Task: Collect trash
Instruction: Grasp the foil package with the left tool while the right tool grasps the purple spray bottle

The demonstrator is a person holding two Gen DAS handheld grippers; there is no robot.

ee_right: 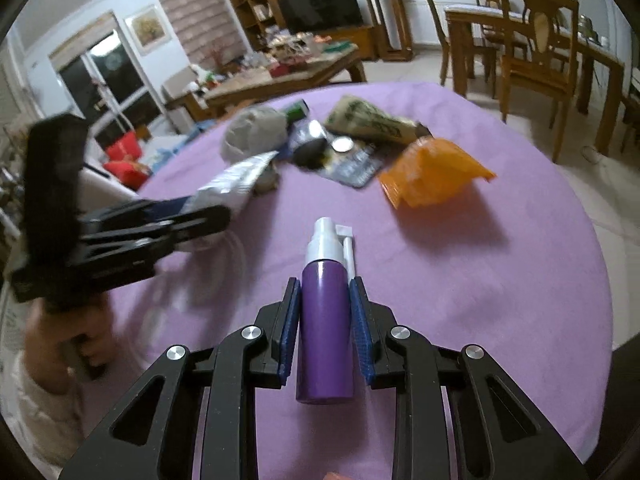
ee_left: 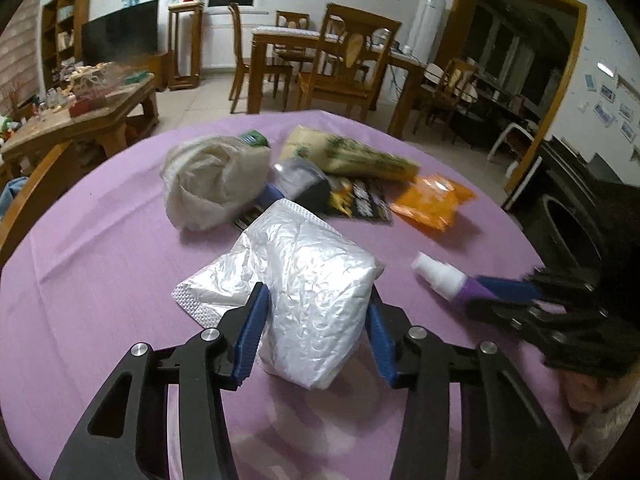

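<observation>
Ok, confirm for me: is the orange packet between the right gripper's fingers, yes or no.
No, the right gripper has the purple spray bottle between its fingers, while the orange packet lies farther off on the purple tablecloth.

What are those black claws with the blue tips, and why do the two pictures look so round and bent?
There is no robot here: a person holds a two-finger gripper in each hand, and each carries a wide-angle camera looking along its fingers, which bends the picture. One picture comes from the left gripper, the other from the right gripper. The left one has a crinkled silver foil bag between its blue pads, pressed on both sides. The right one is closed around a purple spray bottle with a white nozzle. Both are over a table with a purple cloth. Further back lies more trash: an orange packet, a crumpled white plastic bag, a beige wrapper and a black printed packet.
</observation>
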